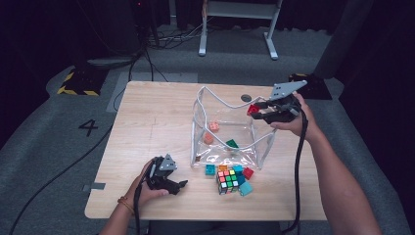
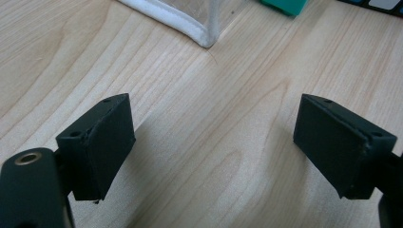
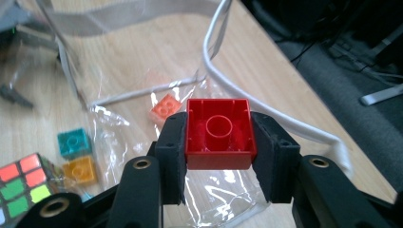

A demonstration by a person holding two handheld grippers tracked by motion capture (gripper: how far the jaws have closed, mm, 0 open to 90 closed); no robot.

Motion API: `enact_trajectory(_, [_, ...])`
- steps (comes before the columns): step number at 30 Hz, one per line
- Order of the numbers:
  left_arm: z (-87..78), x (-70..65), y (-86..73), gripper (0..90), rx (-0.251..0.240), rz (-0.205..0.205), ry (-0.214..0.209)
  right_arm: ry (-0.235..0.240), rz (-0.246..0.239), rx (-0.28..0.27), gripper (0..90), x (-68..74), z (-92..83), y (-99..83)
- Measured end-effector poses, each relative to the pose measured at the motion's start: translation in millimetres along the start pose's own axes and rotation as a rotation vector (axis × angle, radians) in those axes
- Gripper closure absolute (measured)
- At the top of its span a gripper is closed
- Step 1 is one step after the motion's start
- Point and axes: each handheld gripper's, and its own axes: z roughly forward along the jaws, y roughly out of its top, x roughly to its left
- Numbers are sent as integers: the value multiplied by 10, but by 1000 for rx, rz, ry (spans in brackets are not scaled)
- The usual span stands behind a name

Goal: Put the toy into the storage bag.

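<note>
My right gripper (image 1: 255, 111) (image 3: 219, 135) is shut on a red brick (image 3: 218, 134) (image 1: 252, 109), whose hollow underside faces the camera. It hovers at the right rim of a clear plastic bag (image 1: 227, 129) with a white edge (image 3: 266, 102). Inside the bag lie orange bricks (image 1: 214, 126) (image 3: 165, 109) and a green brick (image 1: 232, 143). My left gripper (image 1: 178, 187) (image 2: 214, 152) rests low over the bare wood near the table's front, its fingers (image 2: 102, 142) wide open with nothing between them.
In front of the bag sit a Rubik's cube (image 1: 227, 180) (image 3: 21, 183) and loose bricks: teal (image 1: 210, 170) (image 3: 73, 142), orange (image 3: 80, 170), red (image 1: 248, 172) and light blue (image 1: 245, 188). The wooden table (image 1: 151, 117) is bare on its left half. Dark floor surrounds it.
</note>
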Motion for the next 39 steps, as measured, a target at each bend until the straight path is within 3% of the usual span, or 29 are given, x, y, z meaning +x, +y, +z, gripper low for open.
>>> enact_trajectory(9, [0,1,0,137,0,0,-1,49,-55,136,594,-63,269,138])
enact_trajectory(13, [0,2,0,137,0,1,-2,61,-56,247,594,-125,415,140])
enact_trajectory(17, [0,1,0,137,0,1,-1,75,-77,301,594,-182,476,122])
enact_trajectory(21, [0,1,0,137,0,1,-1,64,-53,374,594,-216,464,73])
enact_trajectory(30, [0,1,0,137,1,1,-1,22,-47,438,593,-279,342,-41])
enact_trajectory(36, [0,1,0,137,1,1,-1,24,-57,434,591,-257,318,-29])
enact_trajectory(39, [0,1,0,137,0,1,-1,32,-49,399,582,-248,294,-43])
